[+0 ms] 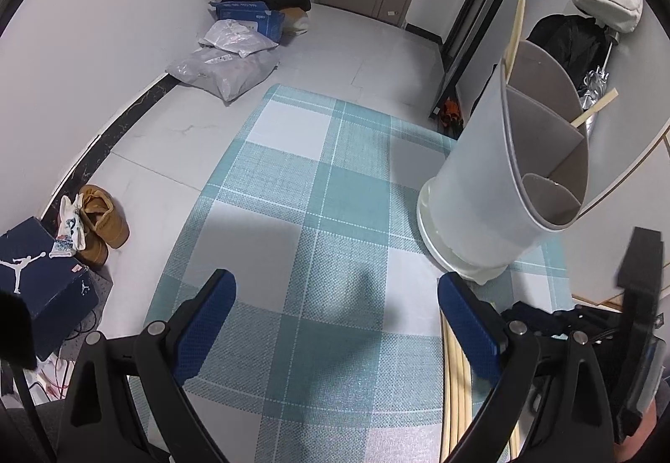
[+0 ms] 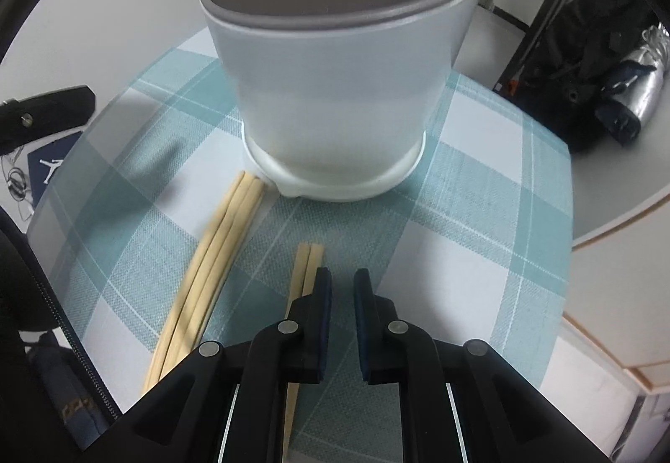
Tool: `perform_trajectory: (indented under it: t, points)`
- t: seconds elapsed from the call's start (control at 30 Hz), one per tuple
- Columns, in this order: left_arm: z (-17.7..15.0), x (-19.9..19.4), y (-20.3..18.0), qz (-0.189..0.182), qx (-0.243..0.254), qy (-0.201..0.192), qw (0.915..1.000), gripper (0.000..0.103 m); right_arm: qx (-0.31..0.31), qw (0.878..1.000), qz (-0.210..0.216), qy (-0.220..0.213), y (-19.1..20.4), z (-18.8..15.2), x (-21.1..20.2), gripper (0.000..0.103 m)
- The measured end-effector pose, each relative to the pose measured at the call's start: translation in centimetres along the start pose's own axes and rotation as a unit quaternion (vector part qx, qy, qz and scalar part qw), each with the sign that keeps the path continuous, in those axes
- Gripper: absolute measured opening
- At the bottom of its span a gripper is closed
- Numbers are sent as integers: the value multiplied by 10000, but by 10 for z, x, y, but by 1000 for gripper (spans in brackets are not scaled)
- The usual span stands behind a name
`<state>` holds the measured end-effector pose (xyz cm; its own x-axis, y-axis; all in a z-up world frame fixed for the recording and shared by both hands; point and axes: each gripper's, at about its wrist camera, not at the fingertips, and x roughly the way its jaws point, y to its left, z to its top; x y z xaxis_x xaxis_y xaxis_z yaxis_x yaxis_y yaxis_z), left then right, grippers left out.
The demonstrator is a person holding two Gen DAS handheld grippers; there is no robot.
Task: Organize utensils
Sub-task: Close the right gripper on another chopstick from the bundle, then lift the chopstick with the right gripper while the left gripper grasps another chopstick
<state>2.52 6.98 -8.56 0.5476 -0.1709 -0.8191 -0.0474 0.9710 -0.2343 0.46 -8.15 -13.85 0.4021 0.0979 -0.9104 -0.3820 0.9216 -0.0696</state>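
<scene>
A grey divided utensil holder [image 1: 481,186] [image 2: 335,86] stands on the teal checked mat [image 1: 318,186] [image 2: 460,186]. Two pale wooden chopsticks [image 1: 513,40] stick out of its far compartments. My left gripper [image 1: 337,279] hangs open over bare mat, nothing between its blue pads. Loose chopsticks [image 1: 454,379] lie just behind its right finger. My right gripper [image 2: 342,274] points down at the mat in front of the holder, jaws nearly together and empty. A pair of chopsticks [image 2: 305,270] lies just left of its left finger, and a bundle of several chopsticks [image 2: 201,274] lies further left.
On the floor left of the table are a dark blue shoe box [image 1: 46,287], brown shoes [image 1: 104,224] and plastic bags [image 1: 226,65]. A black bag [image 2: 594,57] with a silver item sits to the right. The table's edge [image 2: 619,212] runs close on the right.
</scene>
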Motion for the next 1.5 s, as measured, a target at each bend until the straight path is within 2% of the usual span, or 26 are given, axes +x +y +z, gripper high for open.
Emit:
perform_trajectory:
  t: [0.1,0.2,0.37,0.63,0.83,0.97,1.1,1.17,1.23,1.43,1.5]
  points:
    - [0,2,1,-2,-43,48,10000,96,250,9991,291,-158,-4,2,-9,11]
    - [0,2,1,8,-80,40,10000,96,228,9986,460,-115,0,0,-8,11]
    - [1,2,1,8,-66,58,10000,96,63,9998,187,-28,8,-1,-1,14]
    - [2,3,3,-40,-134,91,9999,96,430,9988,217,71,-8,-6,1,14]
    - [0,3,3,-56,-157,96,9998,96,164,9998,72,39,-2,-3,11,15]
    - [-3,6,1,-92,-99,186,9997,96,176,9997,141,-46,1,5,11,15]
    - [-8,13,-4,-270,24,433,9987,96,487,9980,391,-101,-7,8,9,6]
    - [-13,18,-9,-523,102,630,9966,96,762,9948,637,-221,-17,7,5,5]
    - [-17,22,-17,-588,246,755,9951,95,986,9915,755,-375,-27,8,-2,5]
    - [-33,35,-46,-548,790,996,9904,95,1942,9659,1385,-1010,-70,1,-33,5]
    - [-38,42,-54,-391,961,1093,9886,95,2158,9584,1487,-1135,-78,-2,-39,5]
